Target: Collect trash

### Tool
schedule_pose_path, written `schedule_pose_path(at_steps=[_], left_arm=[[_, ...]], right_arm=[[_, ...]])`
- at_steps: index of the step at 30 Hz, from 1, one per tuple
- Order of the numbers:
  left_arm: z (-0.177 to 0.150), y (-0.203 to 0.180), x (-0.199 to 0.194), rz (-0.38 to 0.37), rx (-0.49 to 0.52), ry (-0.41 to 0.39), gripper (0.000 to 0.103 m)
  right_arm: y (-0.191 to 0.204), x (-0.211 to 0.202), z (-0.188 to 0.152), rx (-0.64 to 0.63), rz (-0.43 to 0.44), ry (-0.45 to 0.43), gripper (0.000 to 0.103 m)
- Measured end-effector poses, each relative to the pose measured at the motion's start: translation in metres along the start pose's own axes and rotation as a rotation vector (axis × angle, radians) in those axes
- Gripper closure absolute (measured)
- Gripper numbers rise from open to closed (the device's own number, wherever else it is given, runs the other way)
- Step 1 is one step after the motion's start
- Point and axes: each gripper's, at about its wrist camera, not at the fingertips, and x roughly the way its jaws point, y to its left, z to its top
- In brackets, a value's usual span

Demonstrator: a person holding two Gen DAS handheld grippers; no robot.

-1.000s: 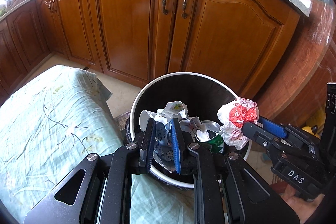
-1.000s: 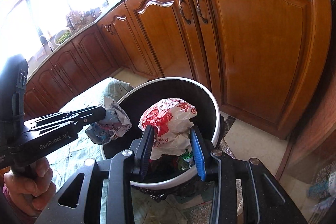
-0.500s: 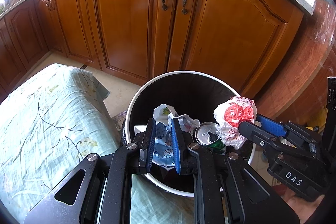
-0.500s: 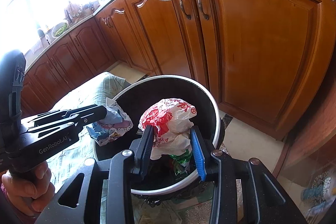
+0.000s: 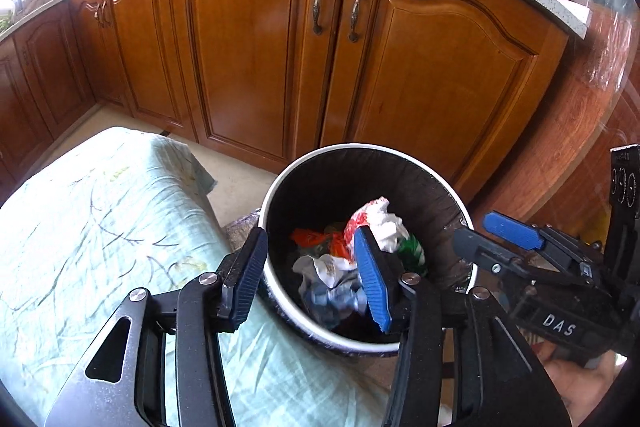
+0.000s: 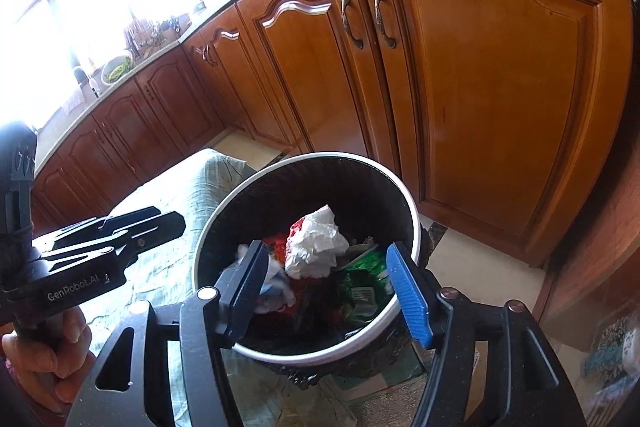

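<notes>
1. Left gripper (image 5: 310, 277) hangs over the near rim of the trash bin (image 5: 470, 227), jaws opening, nothing between them.
2. Right gripper (image 6: 326, 287) likewise, jaws spreading, empty.
3. Crumpled white-and-red wrapper (image 6: 314, 247) lies inside the bin atop other trash, possibly a green can.
4. Wooden cabinets (image 5: 256, 67) stand behind.

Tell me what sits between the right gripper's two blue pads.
In the right wrist view, the right gripper is opening over the bin; between its pads shows only dropped trash: a white-and-red bag and a green wrapper.
</notes>
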Motion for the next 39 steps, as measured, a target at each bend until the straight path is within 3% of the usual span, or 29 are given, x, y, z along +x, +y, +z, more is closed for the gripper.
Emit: schedule_pose_path(at_steps=[5,9,12,20,28,32,35,39], left_arm=[[-0.02,0.017,-0.025,0.007,-0.041,-0.037,0.045],[-0.044,0.032,-0.052,0.007,-0.099,-0.079,0.031],[-0.063,0.044,-0.07,0.015,-0.152,-0.106,0.022],[-0.113,0.073,-0.108,0.061,-0.216,-0.151,0.022],[-0.147,0.084,-0.155,0.099,-0.192,-0.262,0.016],[-0.158,0.086,-0.187,0.133,-0.181,-0.358,0.002],[-0.169,0.085,-0.206,0.176,-0.172,-0.423,0.0],[-0.184,0.085,-0.213,0.229,-0.162,-0.446,0.0]], right_arm=[[0.014,-0.024,-0.021,0.04,0.041,-0.073,0.011],[0.033,-0.043,-0.042,0.038,0.05,-0.127,0.004],[0.051,-0.057,-0.058,0.024,0.038,-0.181,0.003],[0.09,-0.089,-0.093,-0.014,0.032,-0.262,0.0],[0.128,-0.131,-0.108,-0.105,0.039,-0.39,0.0],[0.146,-0.152,-0.105,-0.145,0.046,-0.482,0.0],[0.156,-0.153,-0.11,-0.164,0.047,-0.499,0.0],[0.164,-0.148,-0.126,-0.176,0.063,-0.491,0.0]])
